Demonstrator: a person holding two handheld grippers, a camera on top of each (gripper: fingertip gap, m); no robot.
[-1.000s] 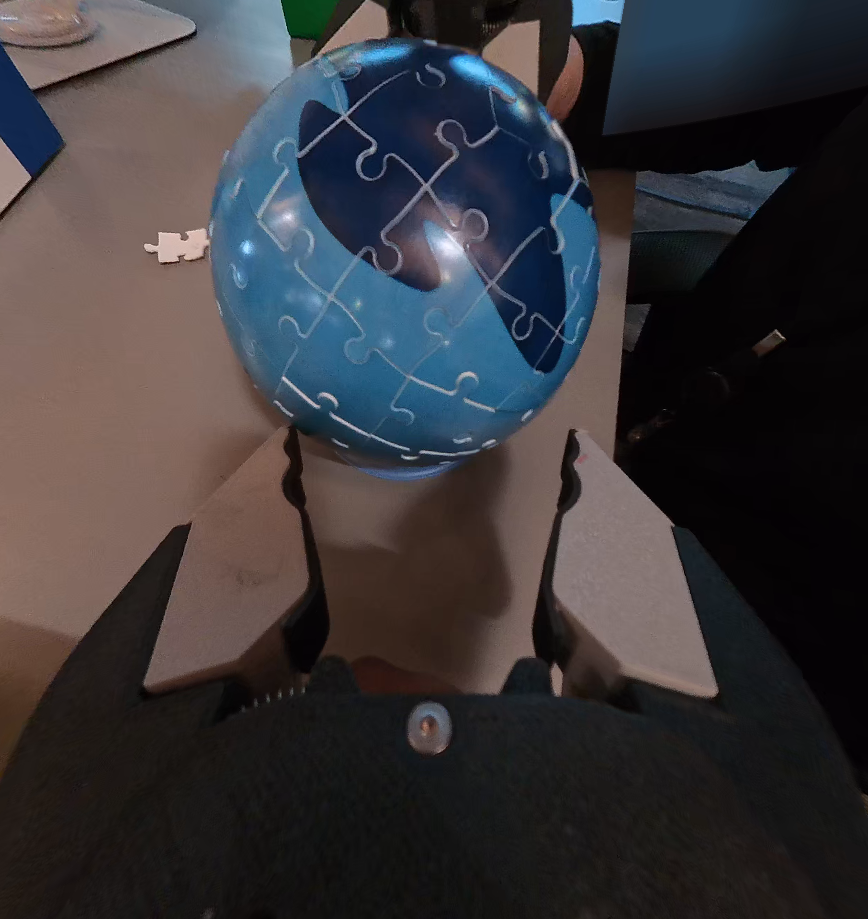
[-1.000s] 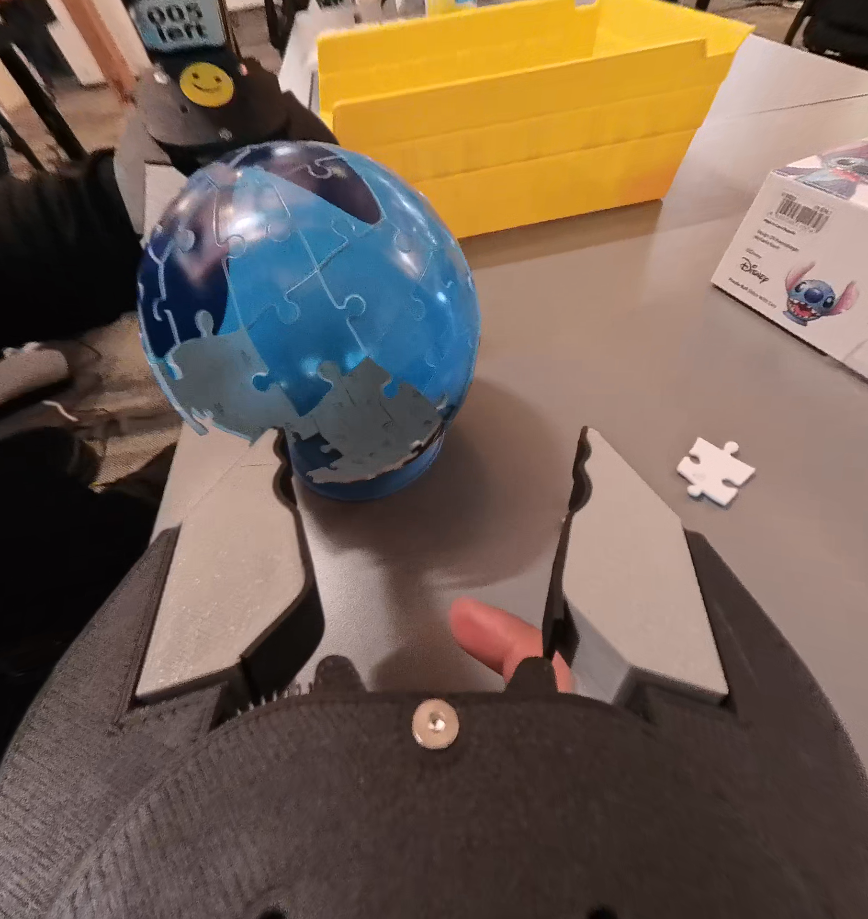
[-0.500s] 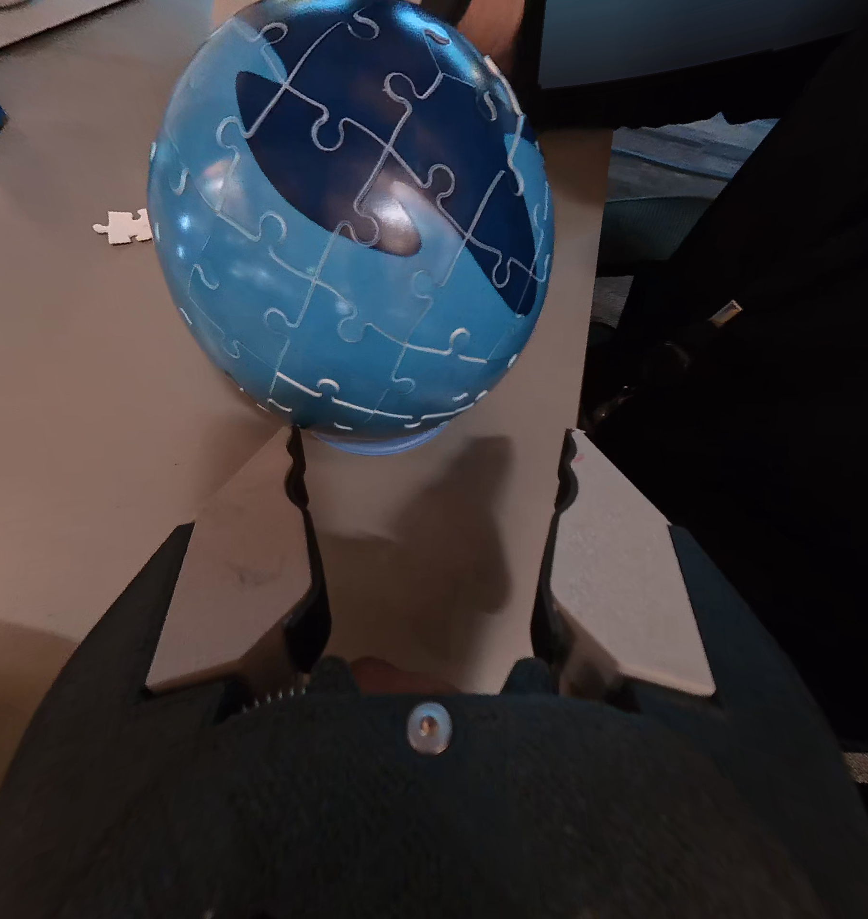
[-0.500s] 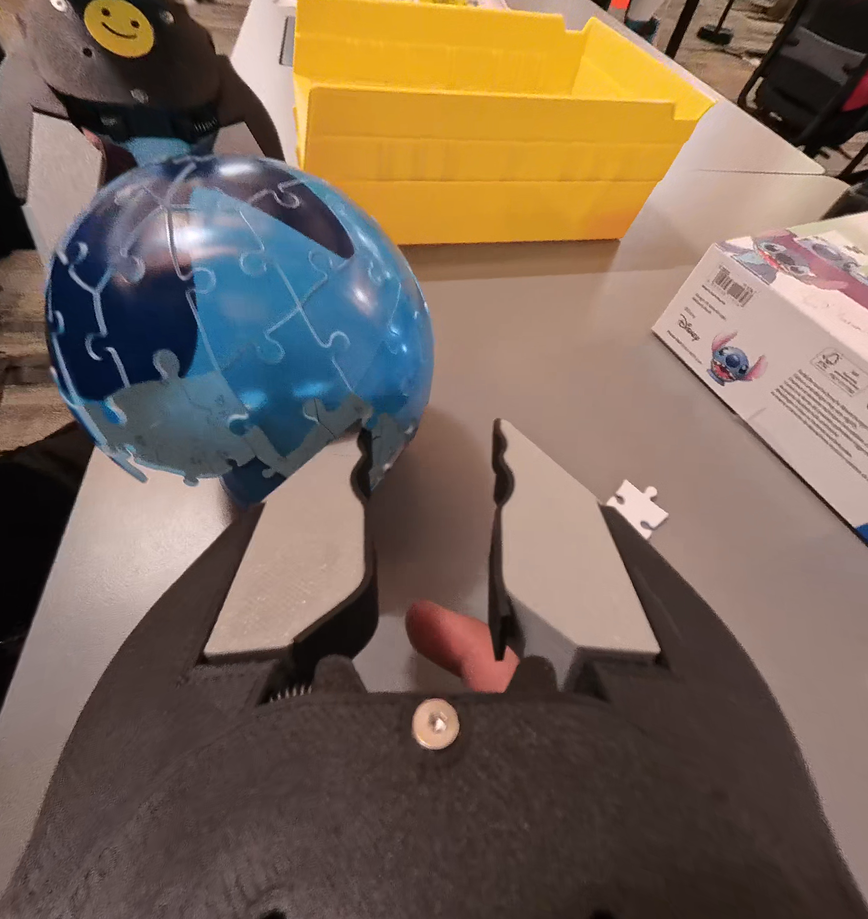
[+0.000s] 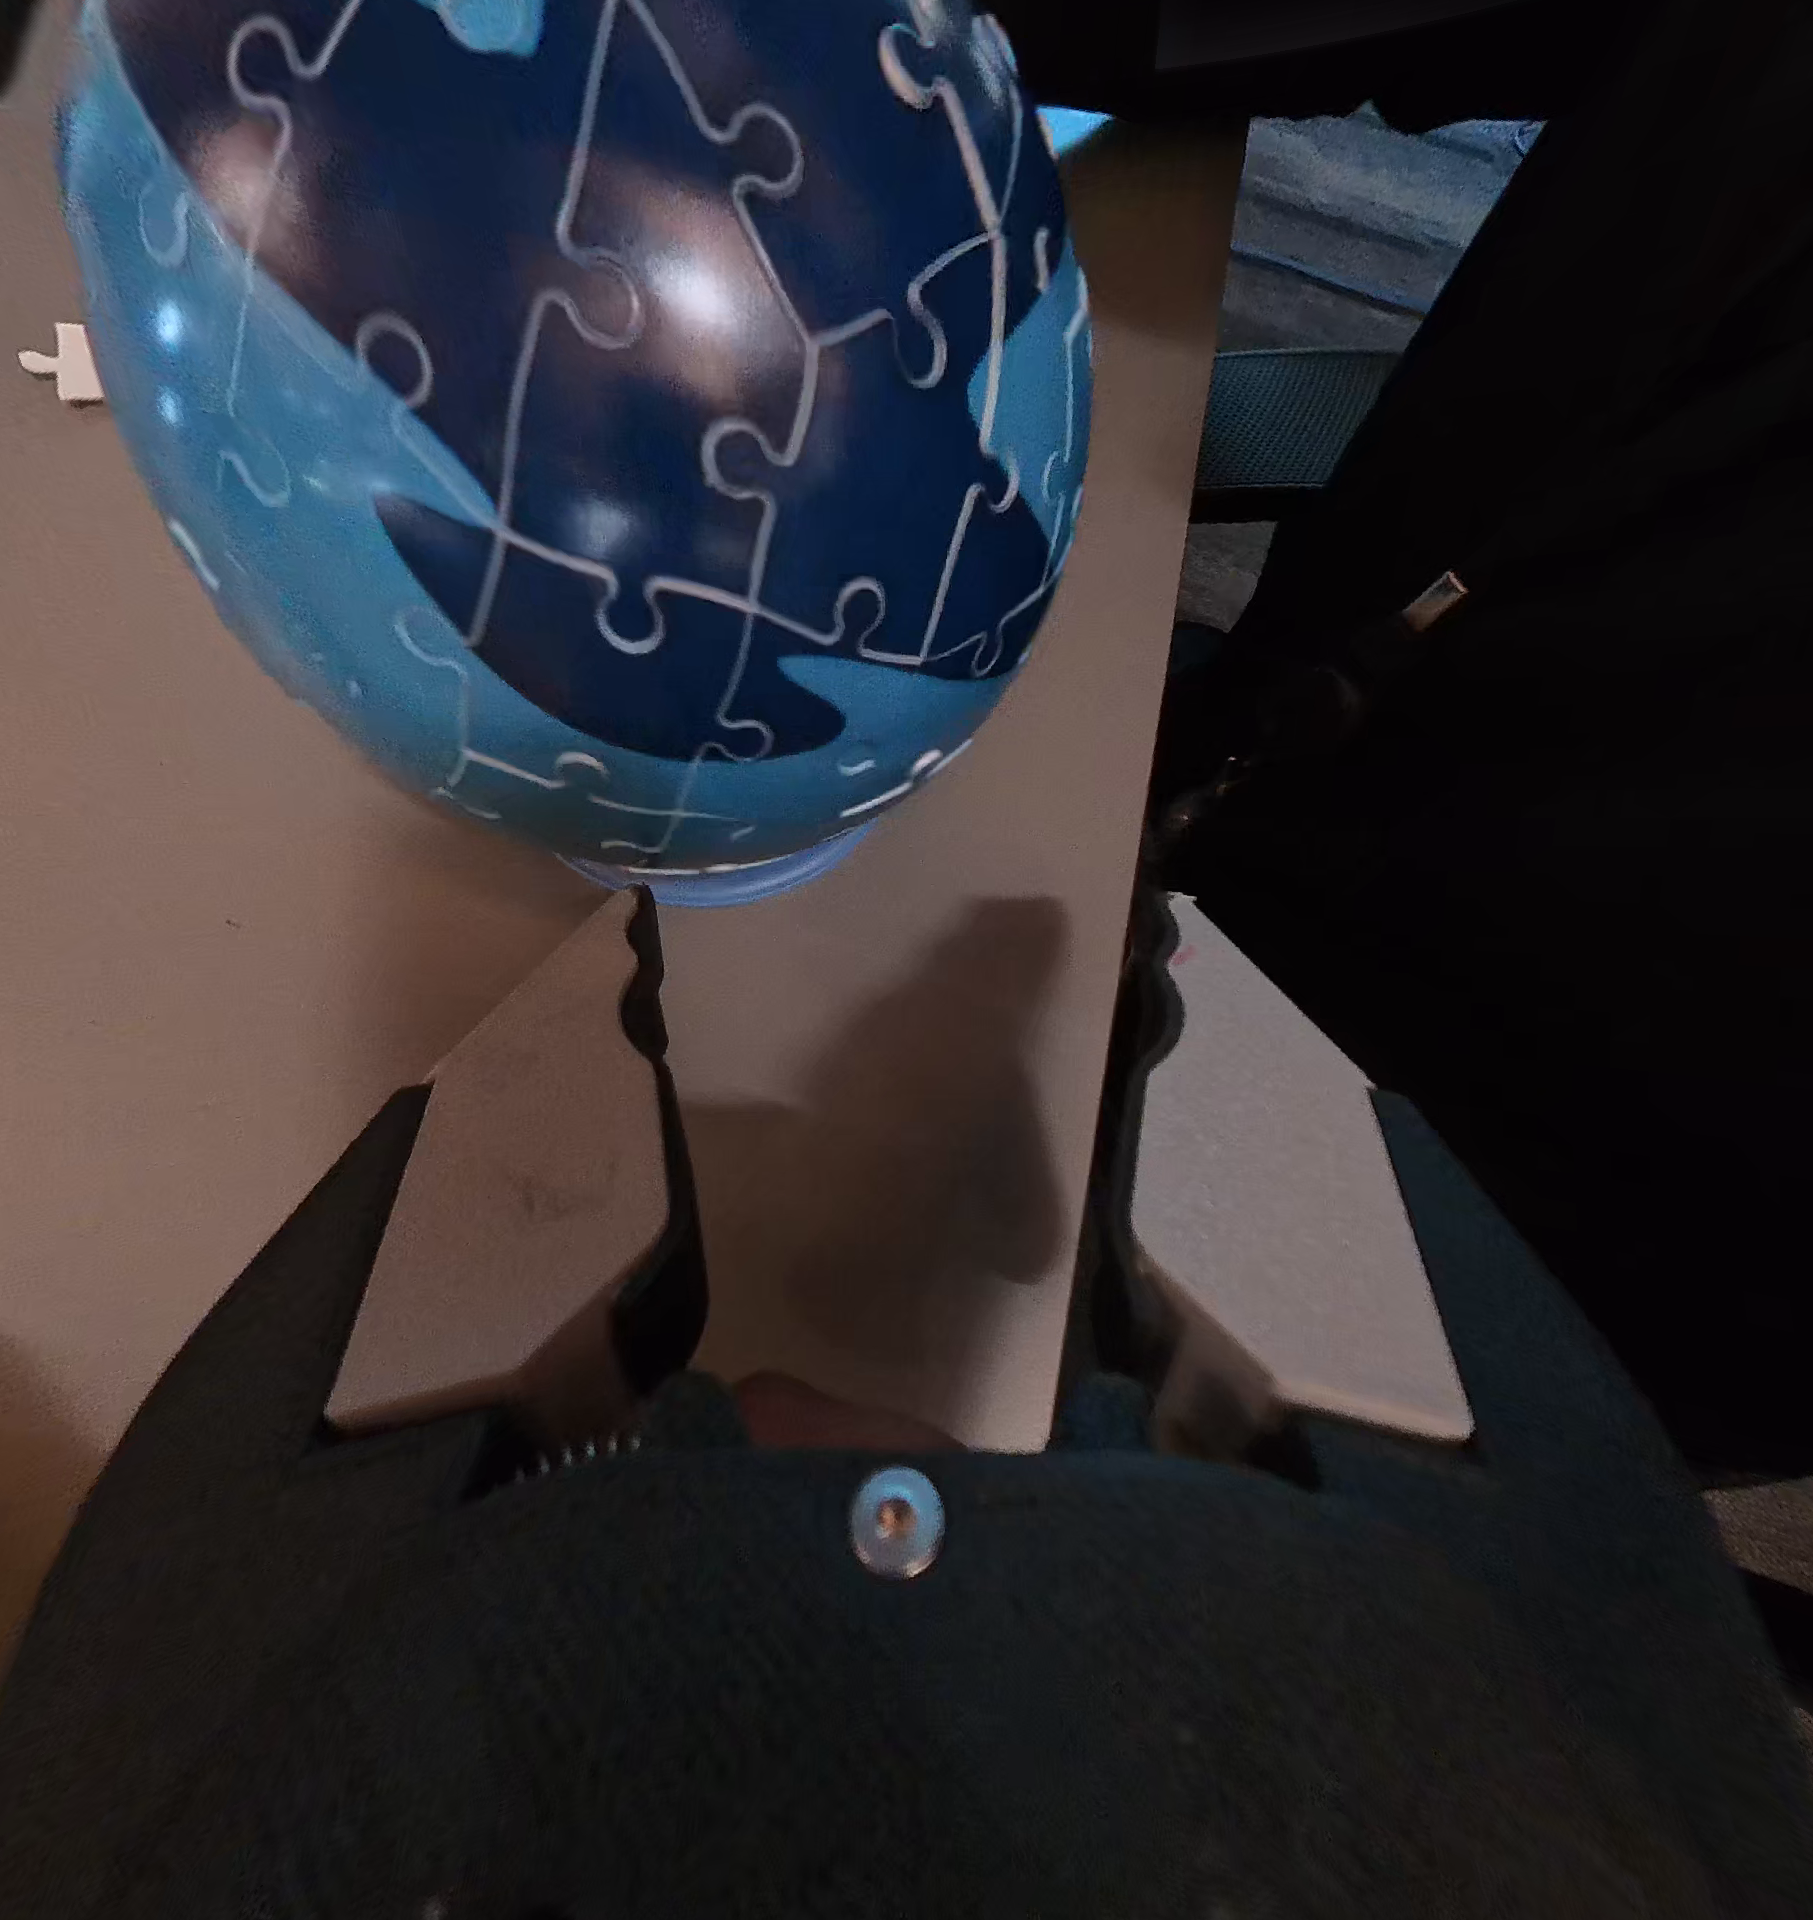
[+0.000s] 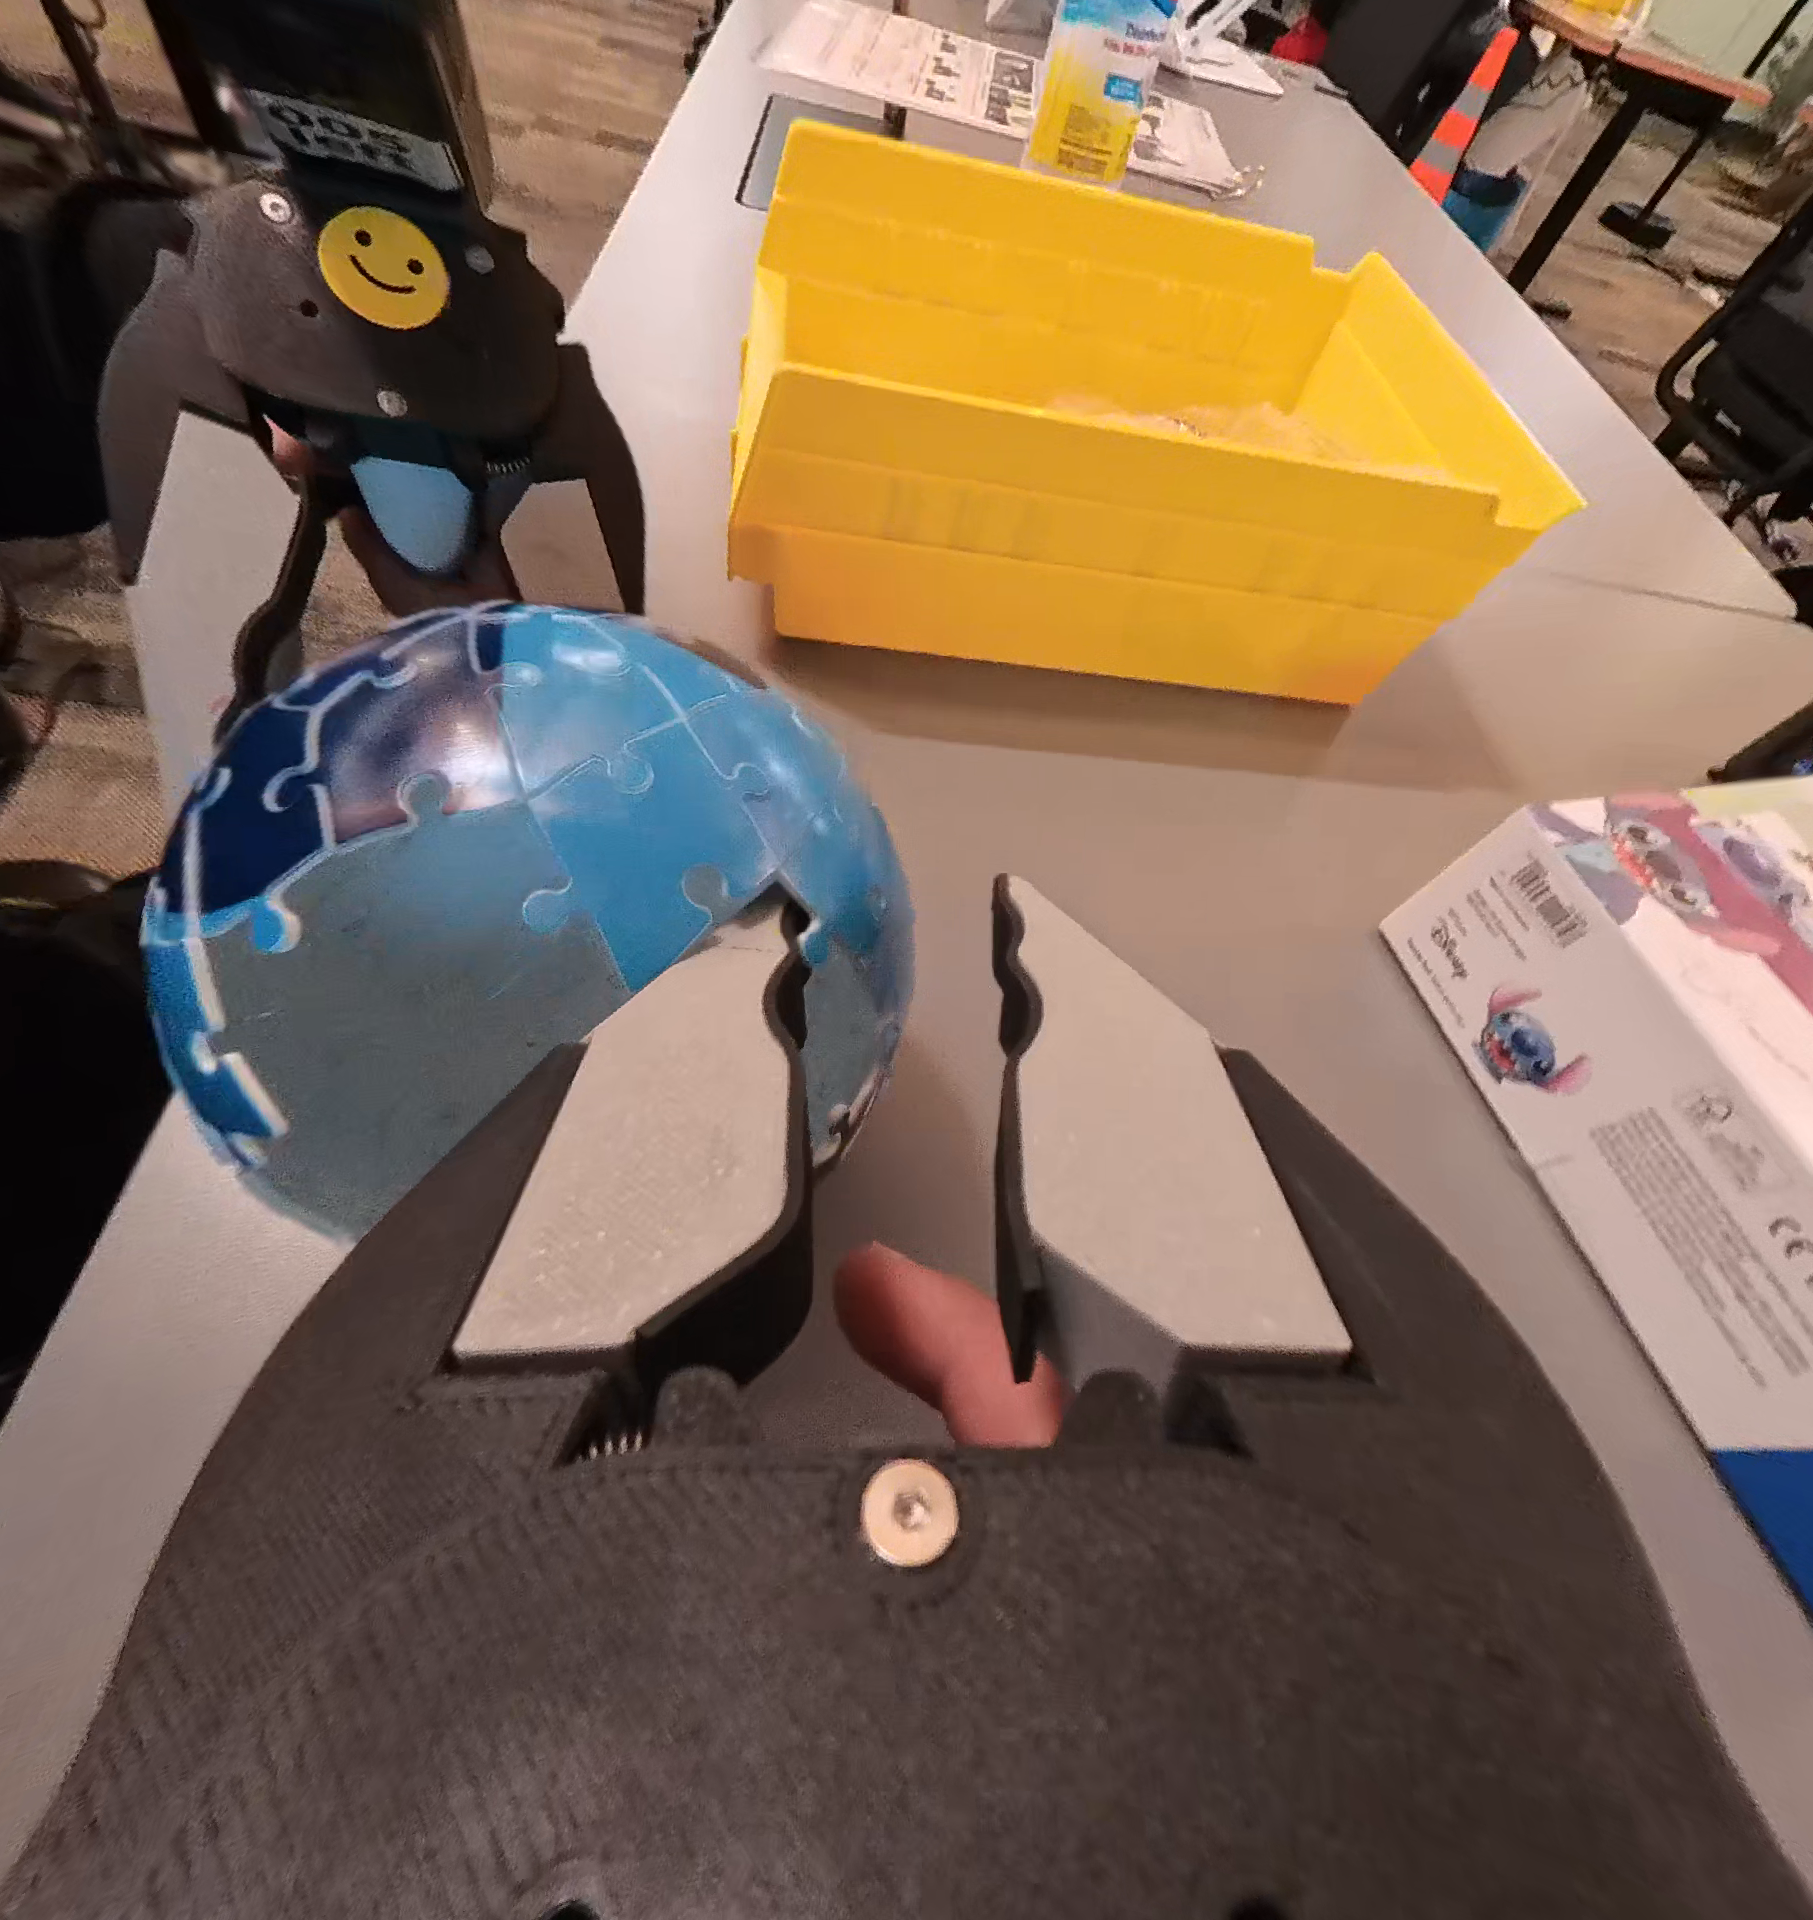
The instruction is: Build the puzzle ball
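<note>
Table [image 6: 1141,831], grey, bearing all items. Bin [image 6: 1120,499], yellow, at far side; contents hard to make out. Box [image 6: 1660,1091], white, cut off at the right edge. Ball [image 5: 590,416], blue, near the table's edge; top cropped in the left wrist view, lower part hidden behind a finger in the right. Left gripper [image 5: 891,935]: jaws spread, ball just ahead. Right gripper [image 6: 897,914]: jaws partly spread, empty, ball left of them. Piece [image 5: 60,364], white, half hidden by the ball.
</note>
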